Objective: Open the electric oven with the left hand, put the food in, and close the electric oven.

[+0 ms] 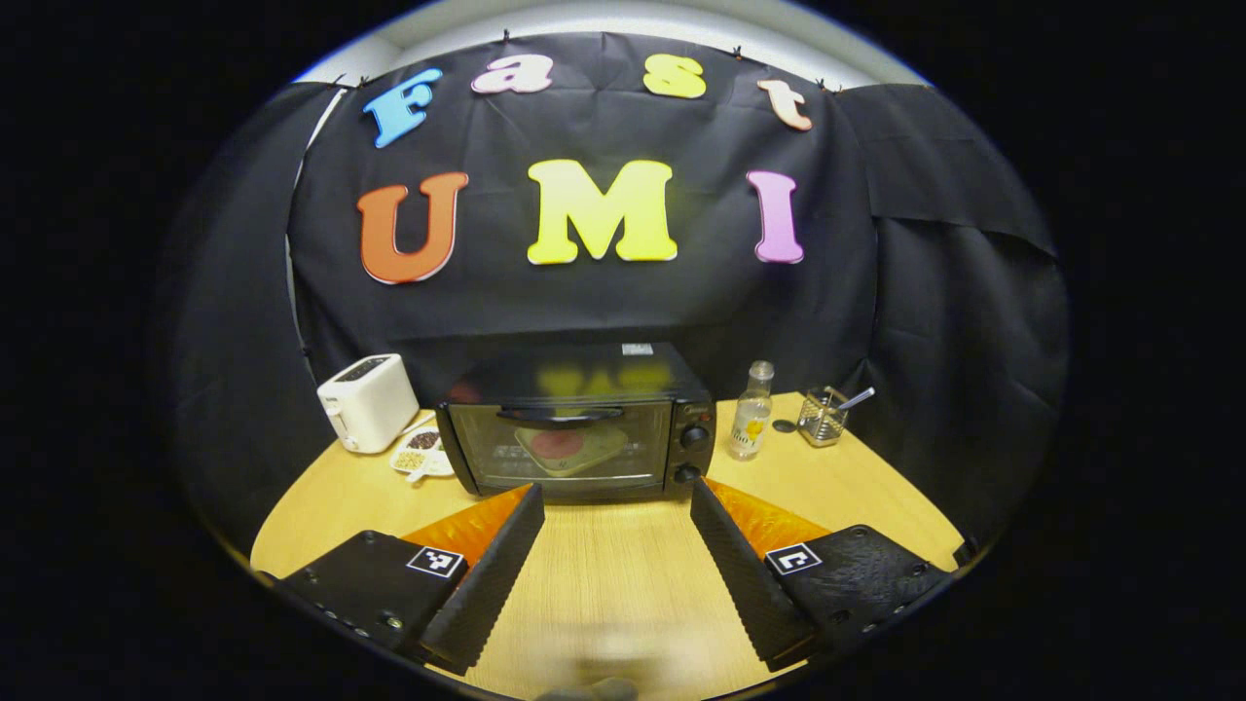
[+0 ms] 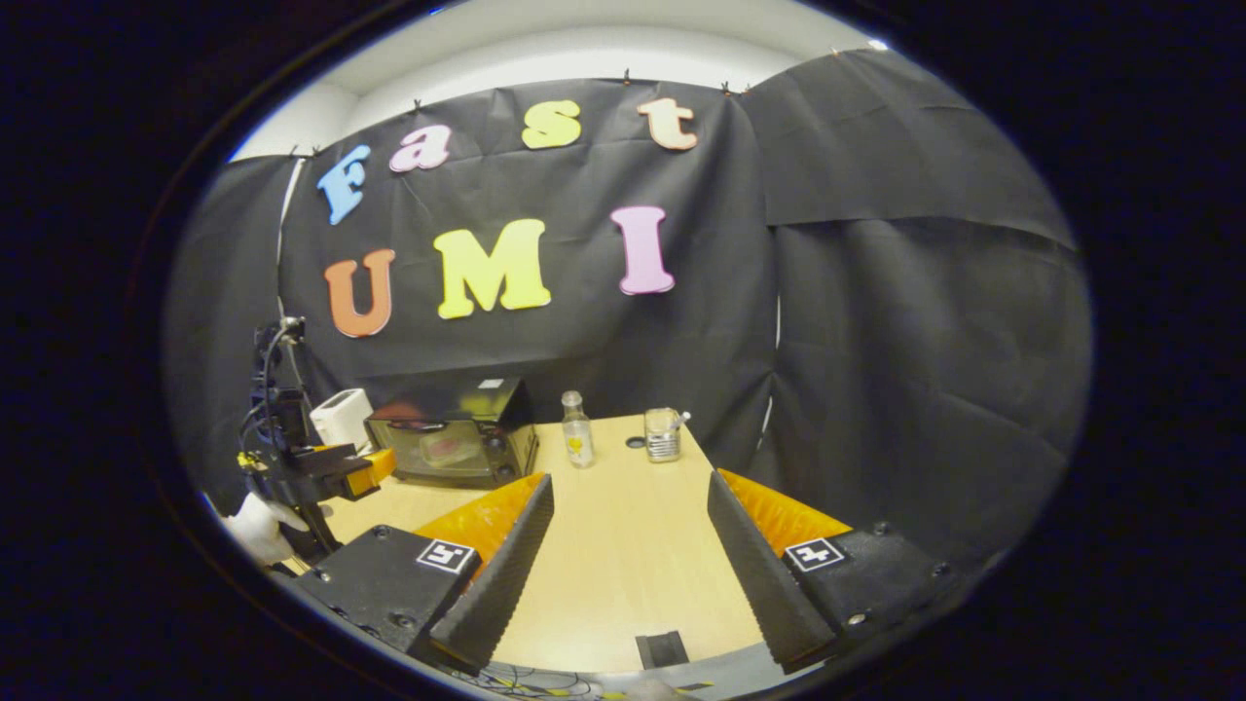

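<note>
Facing closed oven, well beyond spread left gripper fingers

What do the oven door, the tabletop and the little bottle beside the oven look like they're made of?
Oven door: likely glass in a dark frame, since a plate with food shows through it. Tabletop: pale wood or wood-look laminate, with faint grain lines. Bottle: clear glass or plastic; hard to tell which.

oven mid-back of surface, door shut | food inside oven | toaster left | dish between toaster and oven | bottle right | rack farther right
</note>
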Tool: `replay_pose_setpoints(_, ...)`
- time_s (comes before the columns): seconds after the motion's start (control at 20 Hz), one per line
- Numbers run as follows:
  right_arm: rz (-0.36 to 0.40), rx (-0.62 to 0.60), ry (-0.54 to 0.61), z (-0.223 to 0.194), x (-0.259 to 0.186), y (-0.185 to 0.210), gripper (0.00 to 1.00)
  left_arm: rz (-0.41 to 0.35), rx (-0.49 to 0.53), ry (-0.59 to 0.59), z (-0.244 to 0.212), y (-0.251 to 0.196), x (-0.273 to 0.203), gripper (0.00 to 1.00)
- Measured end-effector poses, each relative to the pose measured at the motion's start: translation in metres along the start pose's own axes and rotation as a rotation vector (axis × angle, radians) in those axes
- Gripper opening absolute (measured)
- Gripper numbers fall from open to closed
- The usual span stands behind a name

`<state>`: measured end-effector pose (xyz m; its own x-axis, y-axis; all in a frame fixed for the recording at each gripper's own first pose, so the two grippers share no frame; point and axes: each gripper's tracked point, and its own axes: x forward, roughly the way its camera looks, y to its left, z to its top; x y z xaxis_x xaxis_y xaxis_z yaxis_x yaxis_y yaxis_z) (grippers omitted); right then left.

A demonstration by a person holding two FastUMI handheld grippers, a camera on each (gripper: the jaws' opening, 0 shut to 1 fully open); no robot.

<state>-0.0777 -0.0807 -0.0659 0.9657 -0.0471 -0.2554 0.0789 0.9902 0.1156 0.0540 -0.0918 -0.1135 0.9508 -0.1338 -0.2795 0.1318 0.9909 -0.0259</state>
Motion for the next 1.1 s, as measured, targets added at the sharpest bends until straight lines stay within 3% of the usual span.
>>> replay_pose_setpoints(0.1,0.036,-0.019,-0.044,0.012,-0.014,-0.004,0.96,0.021,0.003,-0.075,0.029,-0.001,-0.048,0.97)
replay_pose_setpoints(0.3,0.081,-0.053,-0.137,0.033,-0.052,-0.021,1.00,0.077,0.006,-0.194,0.072,-0.006,-0.146,0.96)
replay_pose_setpoints(0.45,0.112,-0.065,-0.214,0.041,-0.073,-0.022,0.96,0.117,-0.012,-0.234,0.084,-0.006,-0.208,0.96)
replay_pose_setpoints(0.5,0.110,-0.073,-0.220,0.038,-0.076,-0.024,1.00,0.127,-0.009,-0.240,0.084,-0.005,-0.224,1.00)
replay_pose_setpoints(0.55,0.108,-0.084,-0.216,0.035,-0.078,-0.025,1.00,0.141,0.000,-0.240,0.082,-0.002,-0.240,0.96)
replay_pose_setpoints(0.7,0.123,-0.080,-0.215,0.035,-0.091,-0.016,0.96,0.160,0.009,-0.252,0.079,0.007,-0.266,0.96)
replay_pose_setpoints(0.75,0.116,-0.083,-0.210,0.031,-0.092,-0.017,1.00,0.161,0.000,-0.251,0.077,0.009,-0.270,0.96)
replay_pose_setpoints(0.85,0.118,-0.080,-0.225,0.036,-0.103,-0.010,0.96,0.150,-0.013,-0.251,0.076,0.012,-0.277,0.96)
replay_pose_setpoints(0.9,0.112,-0.081,-0.232,0.040,-0.107,-0.005,1.00,0.143,-0.014,-0.258,0.078,0.015,-0.277,0.96)
replay_pose_setpoints(1.0,0.119,-0.088,-0.250,0.041,-0.117,0.006,0.96,0.130,-0.008,-0.254,0.076,0.020,-0.282,0.96)
replay_pose_setpoints(1.1,0.110,-0.104,-0.251,0.040,-0.118,0.014,1.00,0.137,-0.004,-0.277,0.086,0.027,-0.288,0.96)
